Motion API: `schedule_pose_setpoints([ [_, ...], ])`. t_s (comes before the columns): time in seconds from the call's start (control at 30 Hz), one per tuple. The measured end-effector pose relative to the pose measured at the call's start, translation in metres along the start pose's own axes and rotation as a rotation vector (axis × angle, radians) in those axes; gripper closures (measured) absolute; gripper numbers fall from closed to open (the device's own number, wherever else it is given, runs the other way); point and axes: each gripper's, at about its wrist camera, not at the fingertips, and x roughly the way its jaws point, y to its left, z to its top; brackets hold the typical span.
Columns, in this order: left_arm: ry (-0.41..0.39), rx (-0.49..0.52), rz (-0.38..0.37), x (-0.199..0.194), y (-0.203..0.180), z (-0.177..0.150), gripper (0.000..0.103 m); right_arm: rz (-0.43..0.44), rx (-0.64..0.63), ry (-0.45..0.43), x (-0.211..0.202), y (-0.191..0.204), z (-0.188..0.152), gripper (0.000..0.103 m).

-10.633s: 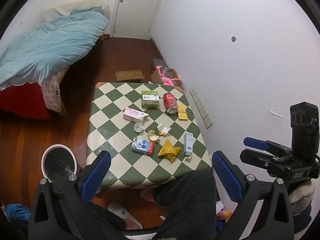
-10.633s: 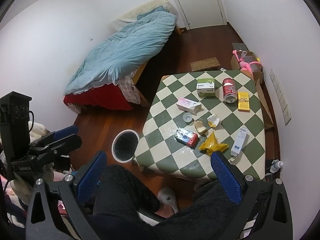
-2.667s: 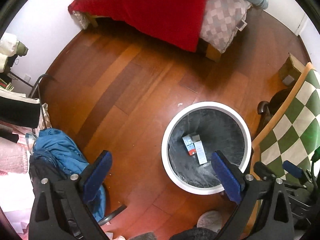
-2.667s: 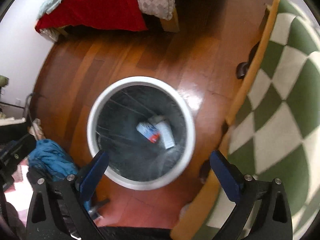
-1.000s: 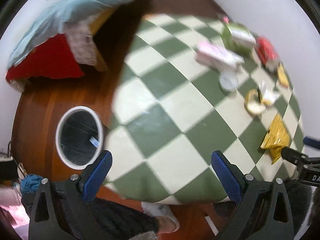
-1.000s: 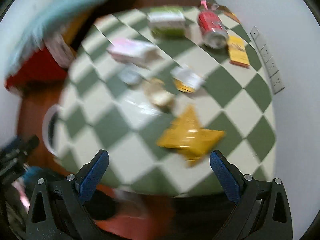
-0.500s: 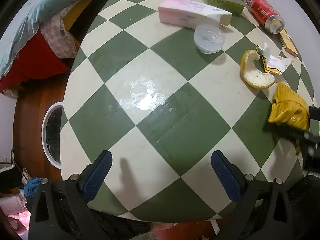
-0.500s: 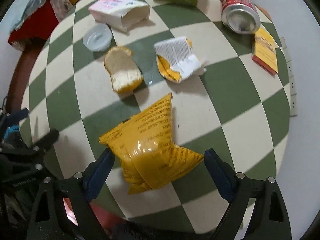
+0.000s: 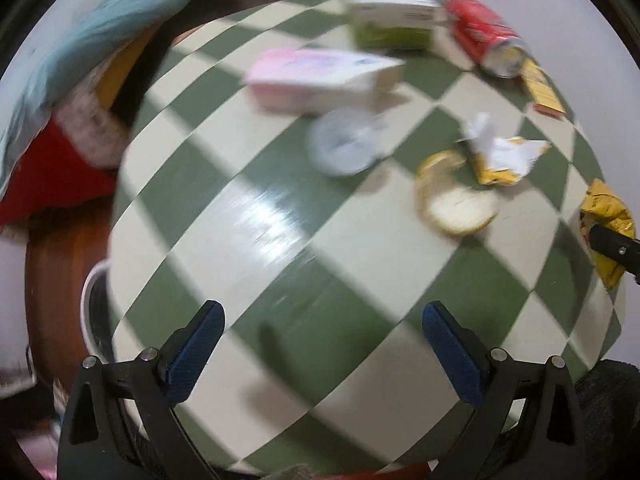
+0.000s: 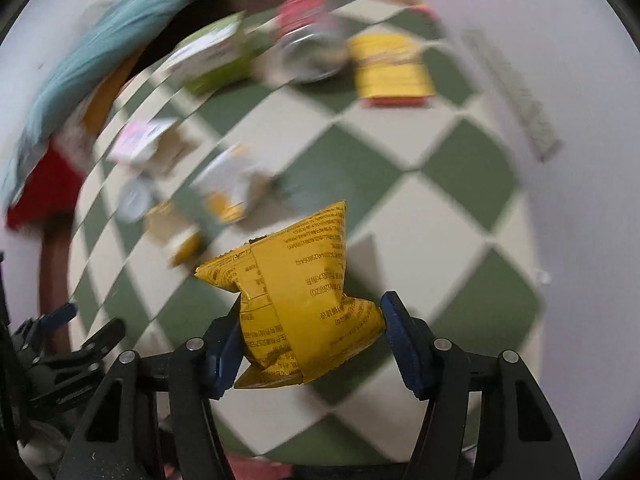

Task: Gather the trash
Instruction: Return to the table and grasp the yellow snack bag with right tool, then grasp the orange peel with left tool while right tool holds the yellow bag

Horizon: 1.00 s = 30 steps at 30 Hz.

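Observation:
My right gripper (image 10: 310, 342) is shut on a crumpled yellow snack bag (image 10: 298, 304) and holds it above the green-and-white checkered table (image 10: 424, 216). The bag and a right finger also show at the right edge of the left wrist view (image 9: 606, 216). My left gripper (image 9: 322, 344) is open and empty over the table's near edge (image 9: 280, 280). On the table lie an orange peel (image 9: 456, 208), a torn wrapper (image 9: 496, 156), a clear lid (image 9: 344, 146), a pink box (image 9: 316, 76), a green box (image 9: 388, 20), a red can (image 9: 484, 40) and a yellow box (image 9: 542, 88). The white bin (image 9: 90, 320) stands left, below the table.
A bed with a blue duvet (image 9: 100, 40) and red base (image 9: 48, 172) stands at the far left across the wooden floor. A white wall (image 10: 560, 80) with a socket strip runs along the table's right side. Both views are motion-blurred.
My right gripper has closed on the yellow snack bag and lifted it off the table. My left gripper has moved in lower and closer over the table.

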Motion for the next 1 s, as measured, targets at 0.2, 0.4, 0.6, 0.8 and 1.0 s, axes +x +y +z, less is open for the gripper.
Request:
schedule_pose_setpoints([
  [0.2,-0.034,0.151,-0.019,0.007,-0.05,0.028,0.003,-0.068,0.108,0.005,0.005,-0.038,0.002,0.037],
  [0.4,-0.076,0.248,-0.009,0.006,-0.078,0.036,0.023,-0.079,0.161,-0.013,0.014,-0.048,0.003,0.037],
  [0.6,-0.1,0.242,-0.024,-0.002,-0.084,0.034,0.07,-0.095,0.171,-0.034,0.017,-0.044,0.005,0.037],
  [0.8,-0.124,0.215,-0.002,-0.001,-0.054,0.04,0.078,-0.111,0.15,-0.054,0.014,-0.038,0.006,0.038],
  [1.0,-0.178,0.182,0.009,-0.027,-0.038,0.033,0.08,-0.111,0.129,-0.102,-0.007,-0.024,0.003,0.038],
])
